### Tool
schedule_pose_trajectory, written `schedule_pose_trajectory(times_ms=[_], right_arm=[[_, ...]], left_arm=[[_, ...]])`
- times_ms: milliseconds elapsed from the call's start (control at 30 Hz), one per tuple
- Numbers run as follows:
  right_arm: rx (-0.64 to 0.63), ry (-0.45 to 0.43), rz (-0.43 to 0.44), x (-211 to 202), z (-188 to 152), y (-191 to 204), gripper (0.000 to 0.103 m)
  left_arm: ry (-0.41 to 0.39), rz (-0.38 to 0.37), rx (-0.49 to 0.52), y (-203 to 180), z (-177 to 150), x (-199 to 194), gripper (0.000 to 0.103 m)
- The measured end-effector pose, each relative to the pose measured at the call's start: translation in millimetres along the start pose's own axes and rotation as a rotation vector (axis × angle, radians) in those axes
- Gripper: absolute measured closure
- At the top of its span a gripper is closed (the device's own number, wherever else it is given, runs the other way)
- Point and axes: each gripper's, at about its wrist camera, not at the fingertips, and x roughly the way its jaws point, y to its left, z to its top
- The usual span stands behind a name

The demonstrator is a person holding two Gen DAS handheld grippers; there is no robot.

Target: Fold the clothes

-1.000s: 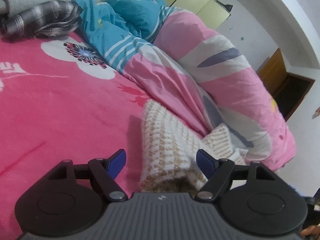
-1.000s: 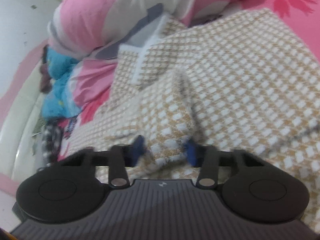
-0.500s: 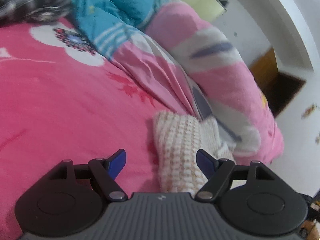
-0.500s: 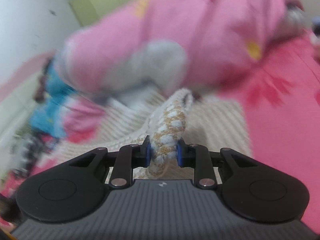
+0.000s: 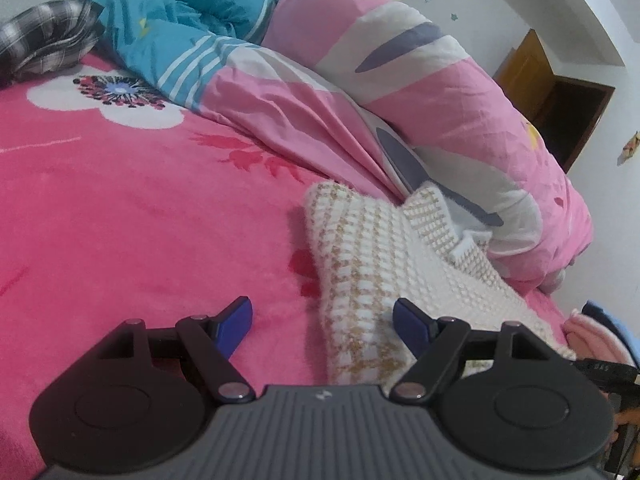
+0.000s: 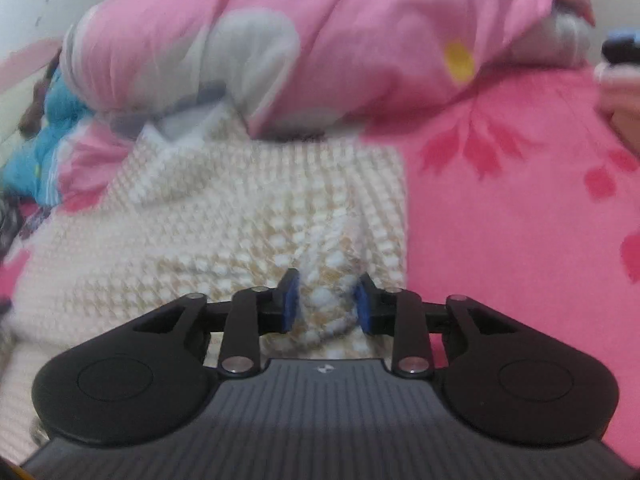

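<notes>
A cream and tan knitted sweater (image 5: 372, 264) lies on the pink bed blanket (image 5: 120, 220), its far edge against the rolled quilt. My left gripper (image 5: 322, 322) is open, its blue pads either side of the sweater's near left corner, holding nothing. In the right wrist view the sweater (image 6: 224, 208) lies flat ahead, blurred. My right gripper (image 6: 327, 300) stands partly open with a raised fold of the knit between its pads; the pads are apart from each other and the cloth is slack.
A pink, white and grey quilt (image 5: 420, 100) is rolled along the far side, with a blue striped cover (image 5: 180, 28) and a plaid cloth (image 5: 44, 40) further back. An open doorway (image 5: 560, 112) is at right. A hand (image 6: 620, 92) shows at the right edge.
My right gripper, shut on a lifted fold half a second ago, has opened and the sweater has dropped flat. My left gripper stayed open and shifted slightly over the sweater's corner.
</notes>
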Motion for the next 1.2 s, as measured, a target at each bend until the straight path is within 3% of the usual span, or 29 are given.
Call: schedule_pose_trajectory(times_ms=[67,100,233,300,433,467,567,633,667,800,867,967,1067,1100,1200], right_arm=[[-0.002,-0.028,0.009,-3.8,-0.5,-1.6,0.072],[-0.023,-0.044,-0.021,-9.3,2.9,0.8,0.068],[-0.108,-0.131,-0.158,-38.0,16.4,11.4,0.066],[-0.153,-0.184,-0.140,-52.6,22.4,19.4,0.066],[-0.294,-0.226,-0.003,-55.1,20.7,50.8,0.068],[-0.328,-0.198,0.008,-45.5,15.9,55.3,0.068],[-0.365,0.017,-0.070,11.0,-8.8,42.0,0.070],[-0.333,-0.005,-0.025,11.0,-12.2,31.8,0.071],[-0.306,0.021,-0.044,7.2,-3.6,36.6,0.072],[-0.403,-0.080,-0.068,-13.6,23.1,75.3,0.074],[-0.398,-0.065,-0.021,3.9,24.2,78.4,0.074],[-0.355,0.037,-0.035,47.5,8.5,52.4,0.074],[-0.301,0.062,-0.108,30.9,32.4,73.2,0.072],[-0.349,0.023,-0.088,19.5,34.5,89.3,0.072],[-0.359,-0.089,0.196,2.2,44.2,135.0,0.073]], left_arm=[[-0.006,0.002,-0.001,-0.5,0.0,-2.2,0.024],[-0.014,0.007,0.001,-1.4,0.4,-4.6,0.025],[-0.081,0.035,0.042,-12.3,6.5,-22.4,0.025],[-0.074,0.065,0.080,-24.0,14.1,-20.5,0.025],[0.001,0.142,0.203,-50.9,20.6,4.4,0.025],[0.028,0.150,0.226,-53.9,16.0,13.8,0.024],[0.086,0.142,0.205,-47.9,-2.9,32.1,0.023],[0.087,0.122,0.178,-42.4,-5.7,31.7,0.023],[0.090,0.116,0.172,-41.1,-5.1,32.3,0.021],[0.098,0.106,0.163,-38.9,-4.6,34.0,0.019],[0.096,0.100,0.156,-37.7,-4.3,33.5,0.019],[0.090,0.090,0.119,-33.8,-3.3,29.2,0.020],[0.084,0.090,0.094,-31.8,-2.7,25.2,0.020],[0.085,0.088,0.088,-31.0,-2.0,24.7,0.020],[0.088,0.071,0.060,-26.9,-0.1,21.9,0.020]])
